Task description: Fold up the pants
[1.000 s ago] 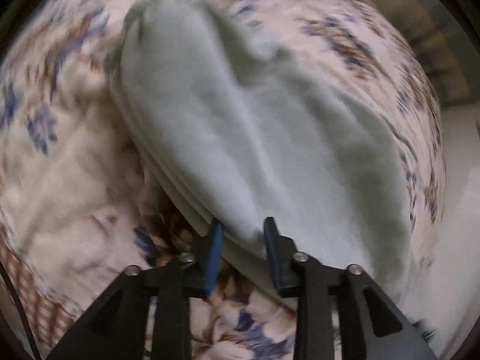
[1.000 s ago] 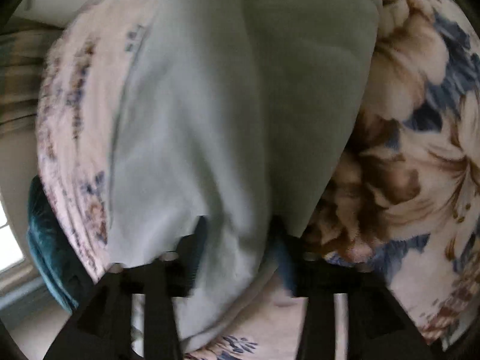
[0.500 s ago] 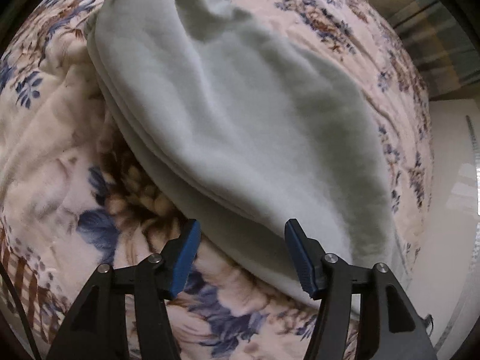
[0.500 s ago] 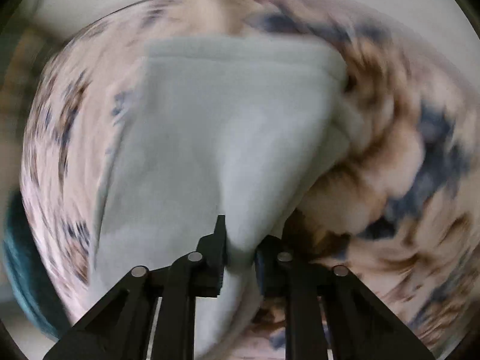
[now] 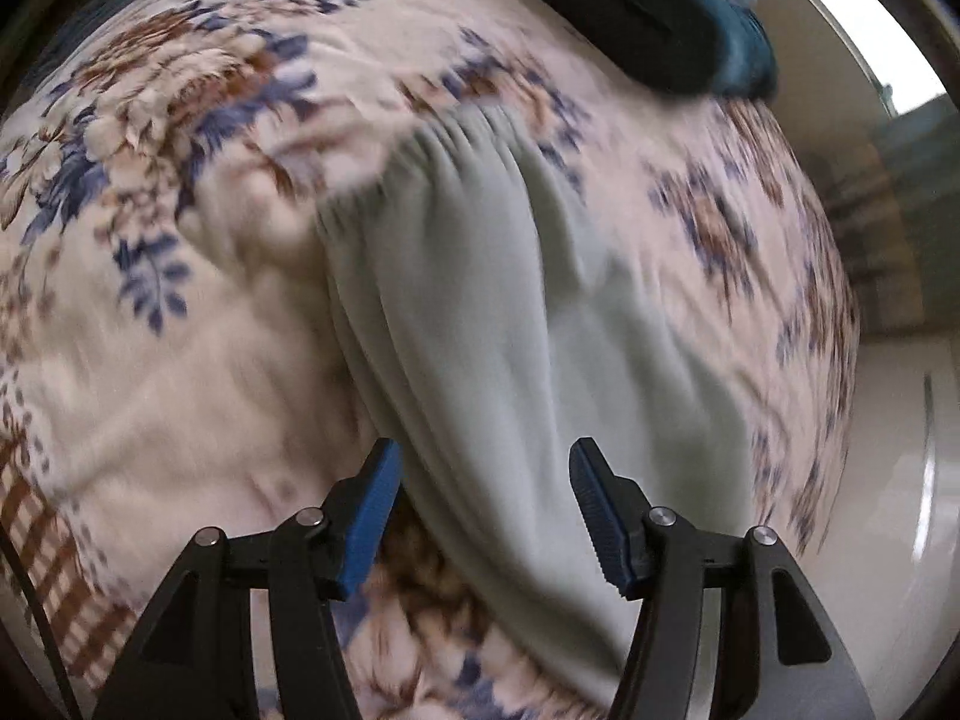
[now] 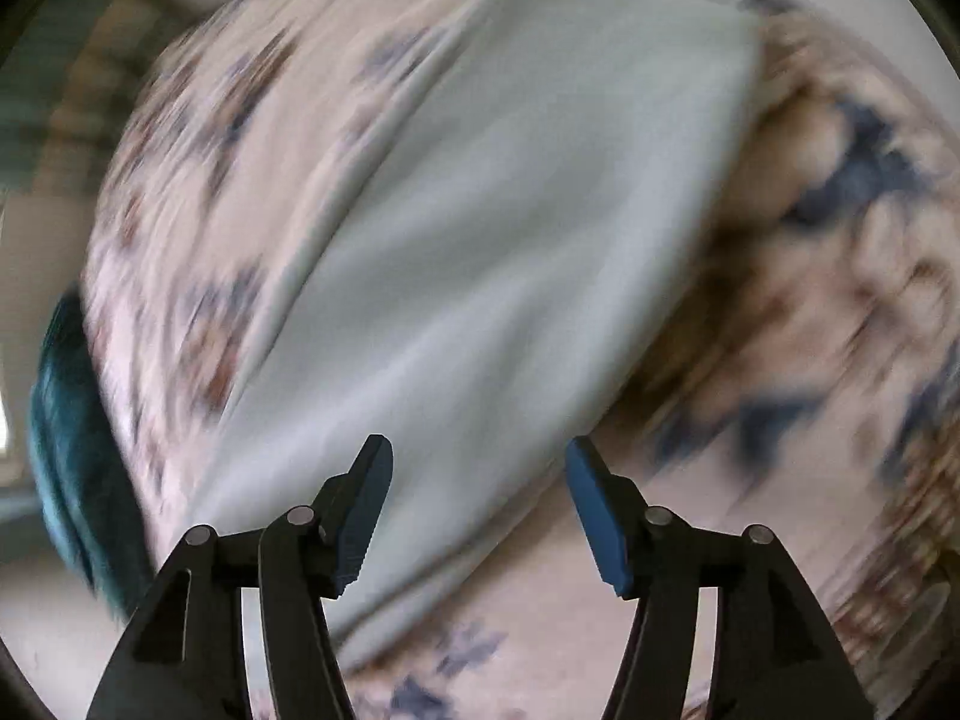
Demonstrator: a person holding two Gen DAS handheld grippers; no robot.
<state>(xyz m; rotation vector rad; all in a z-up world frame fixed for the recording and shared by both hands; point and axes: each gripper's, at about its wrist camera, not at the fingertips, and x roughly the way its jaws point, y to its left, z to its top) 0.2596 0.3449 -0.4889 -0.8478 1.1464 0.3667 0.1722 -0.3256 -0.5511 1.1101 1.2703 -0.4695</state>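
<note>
Teal cushion edges the floral blanket under pants; both hand-held grippers spread.

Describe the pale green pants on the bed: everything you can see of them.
The pants are pale mint green, soft and fleecy-looking, with a gathered elastic waistband at the end far from the left gripper. They lie folded lengthwise in stacked layers on the floral blanket, a few shallow creases running along them. In the right wrist view they form a smooth long panel with layered edges on one side. Both grippers are open above them; neither the left nor the right gripper grips the cloth.
</note>
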